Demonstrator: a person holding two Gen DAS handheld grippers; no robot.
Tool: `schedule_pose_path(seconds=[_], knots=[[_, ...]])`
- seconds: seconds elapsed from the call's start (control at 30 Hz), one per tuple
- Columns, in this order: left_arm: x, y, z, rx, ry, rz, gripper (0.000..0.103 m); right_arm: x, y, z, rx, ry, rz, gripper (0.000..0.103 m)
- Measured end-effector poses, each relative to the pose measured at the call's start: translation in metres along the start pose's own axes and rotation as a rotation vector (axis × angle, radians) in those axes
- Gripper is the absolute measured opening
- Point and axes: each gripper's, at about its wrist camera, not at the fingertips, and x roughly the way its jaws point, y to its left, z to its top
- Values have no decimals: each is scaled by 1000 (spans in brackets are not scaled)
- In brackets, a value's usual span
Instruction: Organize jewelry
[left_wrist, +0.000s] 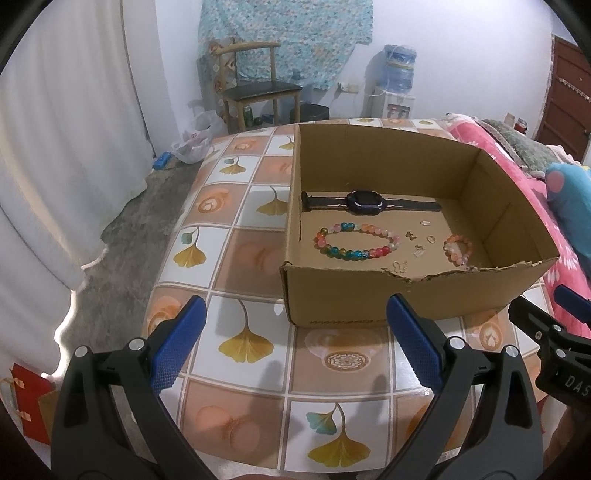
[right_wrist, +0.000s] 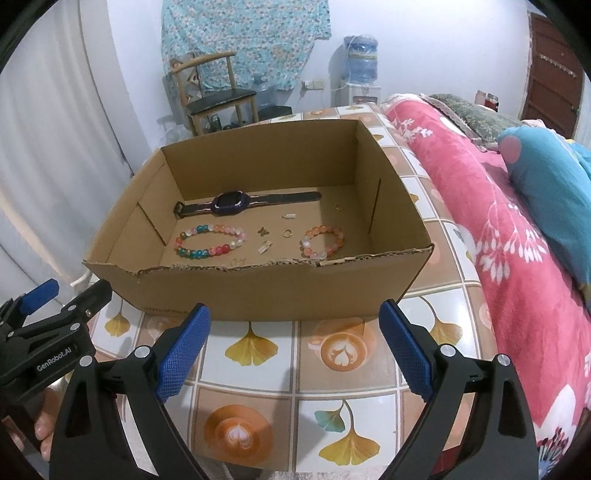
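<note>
Jewelry: multicoloured bead bracelet (right_wrist: 209, 242), dark purple watch (right_wrist: 231, 204), small gold ring (right_wrist: 287, 232), pink-orange bead bracelet (right_wrist: 324, 242) lie inside open brown cardboard box (right_wrist: 258, 291) on tiled-pattern counter (right_wrist: 332, 391).
Left tool (left_wrist: 295, 343): jaws wide apart, empty, above counter.
Right tool (right_wrist: 295, 347): jaws wide apart, empty, before box.

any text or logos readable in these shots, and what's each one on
"GenRobot.AI": white lettering on the black body of the left gripper, seen in the right wrist view.
"DAS": cut off at the frame edge, on the black body of the right gripper, seen in the left wrist view.
Dark print starting "www" on the front wall of the cardboard box: too blurred to read further.
Nothing else is legible.
</note>
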Motion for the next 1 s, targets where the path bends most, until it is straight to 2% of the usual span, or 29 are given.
schedule_pose_path(seconds=[1.0], knots=[[-2, 4, -1, 3, -2, -1, 94, -1, 1, 1, -2, -1, 0, 90]])
